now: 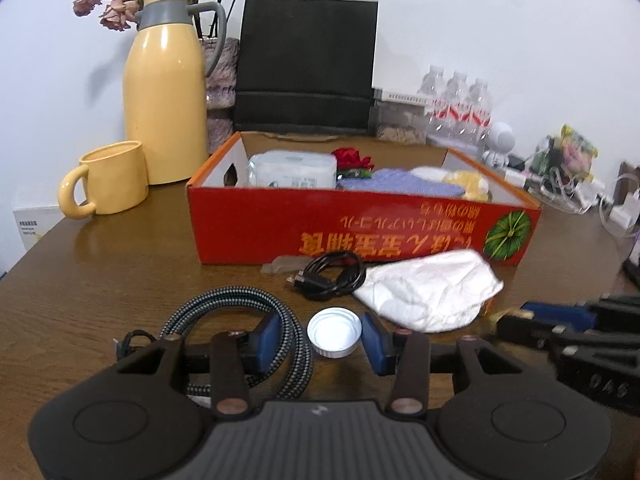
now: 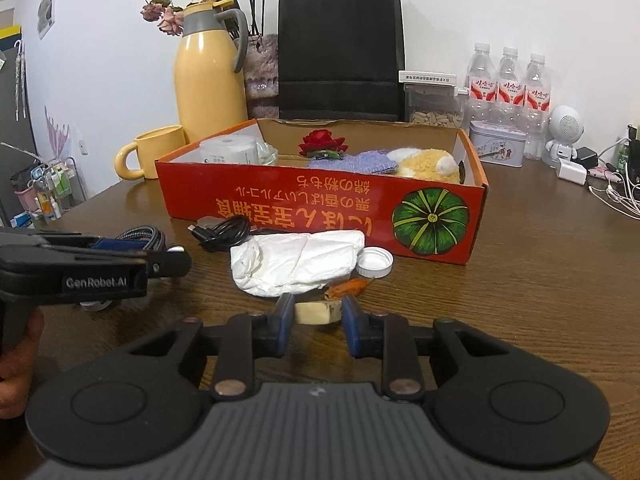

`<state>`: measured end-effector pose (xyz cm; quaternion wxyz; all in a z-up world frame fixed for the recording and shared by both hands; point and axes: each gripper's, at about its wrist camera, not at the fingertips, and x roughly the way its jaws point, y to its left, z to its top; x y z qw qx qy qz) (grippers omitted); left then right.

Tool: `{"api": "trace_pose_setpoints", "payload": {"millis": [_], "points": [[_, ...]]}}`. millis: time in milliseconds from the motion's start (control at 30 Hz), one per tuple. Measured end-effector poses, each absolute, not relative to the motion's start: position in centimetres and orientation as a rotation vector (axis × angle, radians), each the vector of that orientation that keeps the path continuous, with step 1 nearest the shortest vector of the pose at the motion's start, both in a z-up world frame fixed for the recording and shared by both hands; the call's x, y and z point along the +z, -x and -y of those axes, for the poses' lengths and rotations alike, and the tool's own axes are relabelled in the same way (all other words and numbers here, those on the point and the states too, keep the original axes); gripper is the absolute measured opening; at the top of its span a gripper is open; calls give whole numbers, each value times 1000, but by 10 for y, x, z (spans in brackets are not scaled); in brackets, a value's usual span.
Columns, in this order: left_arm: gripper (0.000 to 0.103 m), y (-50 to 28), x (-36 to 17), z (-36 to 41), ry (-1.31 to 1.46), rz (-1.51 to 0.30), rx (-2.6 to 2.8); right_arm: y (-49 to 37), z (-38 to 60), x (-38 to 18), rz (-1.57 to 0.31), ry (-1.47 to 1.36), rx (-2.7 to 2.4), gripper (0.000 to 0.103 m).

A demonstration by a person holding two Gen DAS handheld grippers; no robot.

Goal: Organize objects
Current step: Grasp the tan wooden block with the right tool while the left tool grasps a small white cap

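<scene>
the red box (image 2: 320, 208) sits at the middle of the table (image 2: 520, 300), its long printed side facing both grippers, and already holds a wipes pack (image 1: 292, 170), a red flower (image 2: 322, 143), a purple cloth (image 2: 354, 162) and a plush toy (image 2: 428, 166). just in front of the box lie the loose things yet to be sorted: a black cable (image 1: 332, 276), a crumpled white tissue (image 2: 296, 264), a white cap (image 2: 374, 263) touching the box's front wall, and an orange scrap (image 2: 348, 289). nearer than the tissue, a pale block (image 2: 318, 312) lies between the fingers of the right gripper (image 2: 316, 312); the left pad looks to touch it, but contact on the other side is hard to read, so i cannot tell if it is clenched on the block. farther from the box, a second white cap (image 1: 333, 332) lies between the left gripper (image 1: 320, 334) fingers with clear gaps on both sides, so that one is released. a braided cable (image 1: 248, 320) coils beside it. the step in hand looks like picking up the small items. next, each gripper needs to close firmly on its item, lift clear of the tissue and carry it over the front wall into free space in the box.
</scene>
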<state>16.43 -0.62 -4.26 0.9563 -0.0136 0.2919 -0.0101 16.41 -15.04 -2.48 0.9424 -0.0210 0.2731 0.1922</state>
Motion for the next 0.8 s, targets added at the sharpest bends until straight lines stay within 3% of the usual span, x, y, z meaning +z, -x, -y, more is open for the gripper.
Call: {"api": "trace_pose_setpoints", "payload": {"millis": [100,167,233,467,567,633,700,800], "points": [[46,-167,-47,11,-19,-632,-2,-163,152,-24,-556,36,391,27],[65,-167,-48,16,-60,-646,25,-162,153,-24,-557,30,389,27],[73,-160,-46,18,-87,-623,44,-162,154,-25,-562,26,389,27],[71,-147,-33,27,-118,-519,-22,-164,155,-27,-583,19,385,28],[56,-160,-39,33,-122,-569,-51,-165,156,-27,-591,14,379,29],[54,-169,-44,31,-103,-615,-55,-166,156,-28,-601,17,378,33],[54,-170,-44,28,-96,-608,-42,-167,155,-29,-609,19,374,45],[54,-168,-46,28,-97,-608,-43,-168,155,-30,-625,24,367,48]]}}
